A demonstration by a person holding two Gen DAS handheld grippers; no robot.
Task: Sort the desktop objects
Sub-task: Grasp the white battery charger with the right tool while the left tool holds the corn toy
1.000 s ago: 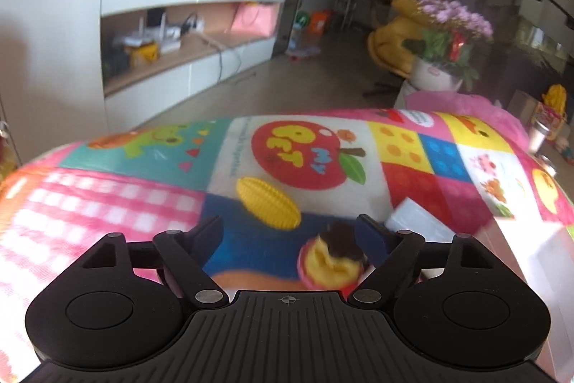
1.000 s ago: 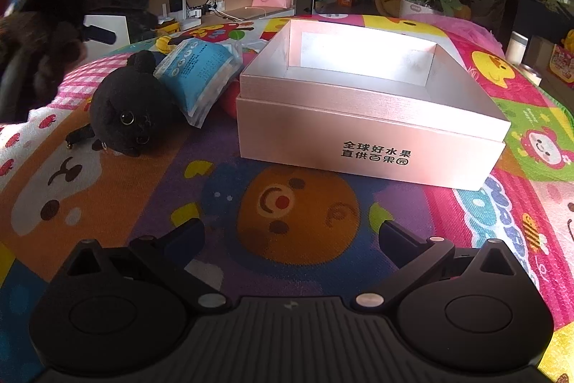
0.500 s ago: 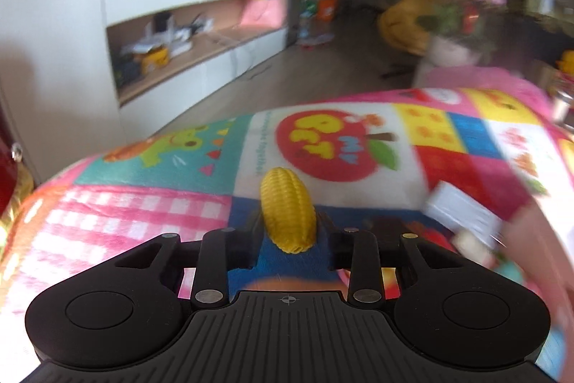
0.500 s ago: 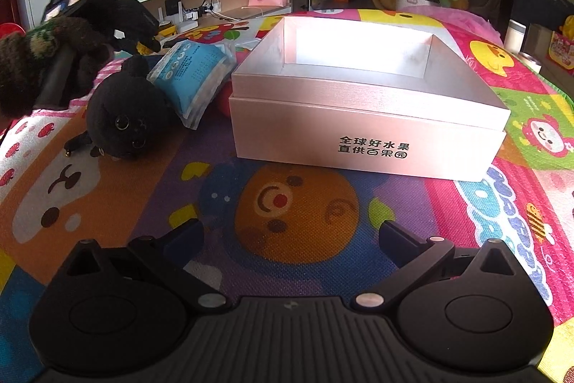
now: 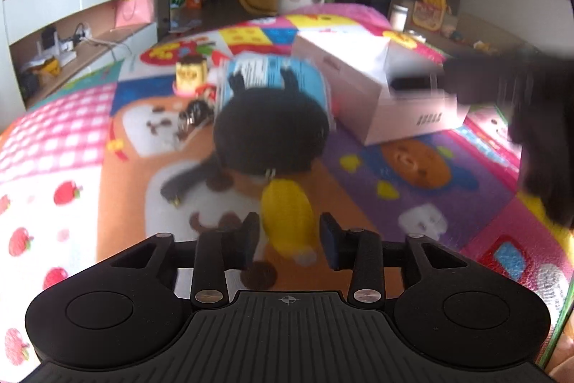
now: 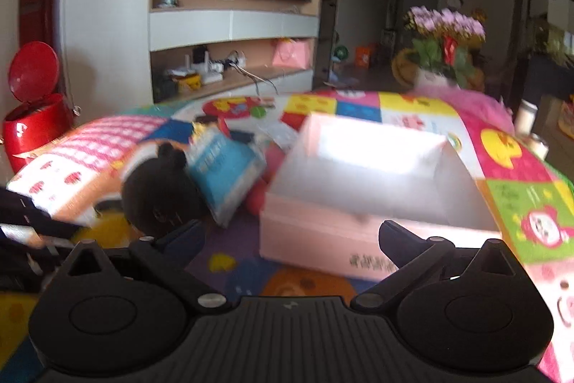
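Pink box open and empty on table, left tongs clamped on yellow toy corn above the table, right tongs spread apart near the box.

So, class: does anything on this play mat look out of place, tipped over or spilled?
Nothing is spilled. The blue packet leans askew between the black plush toy and the pink box, not lying flat.
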